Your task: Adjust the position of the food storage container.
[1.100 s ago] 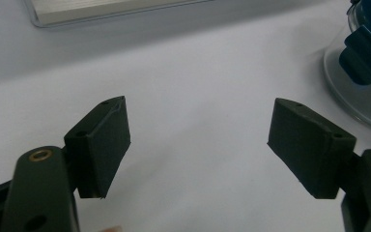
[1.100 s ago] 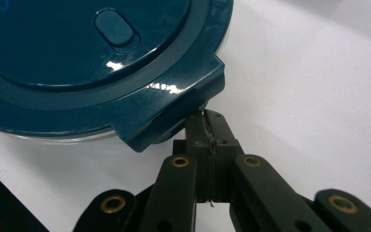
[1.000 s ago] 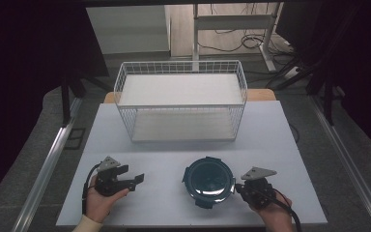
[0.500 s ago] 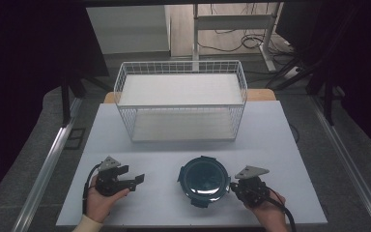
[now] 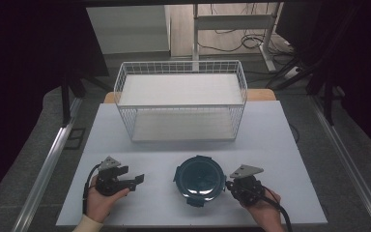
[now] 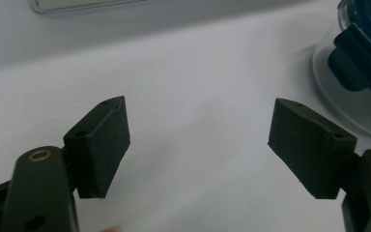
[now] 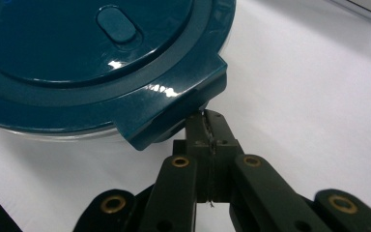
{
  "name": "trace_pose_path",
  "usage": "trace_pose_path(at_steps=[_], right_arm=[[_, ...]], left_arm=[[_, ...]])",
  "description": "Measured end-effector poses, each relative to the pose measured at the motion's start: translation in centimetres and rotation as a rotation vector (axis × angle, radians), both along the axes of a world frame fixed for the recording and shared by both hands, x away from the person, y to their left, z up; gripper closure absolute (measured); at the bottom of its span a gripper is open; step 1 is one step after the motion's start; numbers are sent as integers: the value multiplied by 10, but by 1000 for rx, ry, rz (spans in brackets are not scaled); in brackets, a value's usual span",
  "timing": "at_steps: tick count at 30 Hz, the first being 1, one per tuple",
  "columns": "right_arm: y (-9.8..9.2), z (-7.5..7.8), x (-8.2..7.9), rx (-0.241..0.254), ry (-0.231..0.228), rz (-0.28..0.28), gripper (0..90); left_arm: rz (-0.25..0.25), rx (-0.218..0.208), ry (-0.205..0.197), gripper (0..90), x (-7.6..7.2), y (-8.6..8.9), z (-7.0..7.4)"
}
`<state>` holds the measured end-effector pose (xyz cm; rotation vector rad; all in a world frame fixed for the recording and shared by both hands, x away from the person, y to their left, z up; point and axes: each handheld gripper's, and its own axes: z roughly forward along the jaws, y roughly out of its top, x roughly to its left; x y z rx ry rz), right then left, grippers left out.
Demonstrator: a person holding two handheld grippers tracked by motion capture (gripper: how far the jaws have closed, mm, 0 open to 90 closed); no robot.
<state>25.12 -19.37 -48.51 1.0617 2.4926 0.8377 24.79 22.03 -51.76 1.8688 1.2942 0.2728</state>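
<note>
Room: dark surround; grey floor, metal rails at both sides, a desk frame with loose cables at the far end.

Table (image 5: 280,140): white, matte, rectangular top.

Wire basket (image 5: 181,99): white, rectangular, at the far middle of the table, with a pale liner inside.

Round container (image 5: 198,178): clear body under a dark teal lid with latch tabs and an oval button at its centre; near middle of the table, between the two hands.

Left hand-held gripper (image 5: 136,181): gripped by the person's left hand (image 5: 101,200) at the near left, forearm entering from the near edge, jaws level and pointing right toward the container, well apart from it. Jaws spread wide over bare table.

Right hand-held gripper (image 7: 207,121): gripped by the right hand (image 5: 263,210) at the near right, pointing left. Jaws pressed together, their tips just under a latch tab (image 7: 174,118) at the lid's right rim; contact cannot be judged.

Markings: no readable writing.
</note>
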Motion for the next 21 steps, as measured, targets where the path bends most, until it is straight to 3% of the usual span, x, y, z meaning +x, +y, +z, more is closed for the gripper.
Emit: trace_pose_path(at_steps=[21], right_arm=[[28, -3, 8, -7, 5, 62, 894]], left_arm=[[2, -4, 6, 217, 1, 2, -1]])
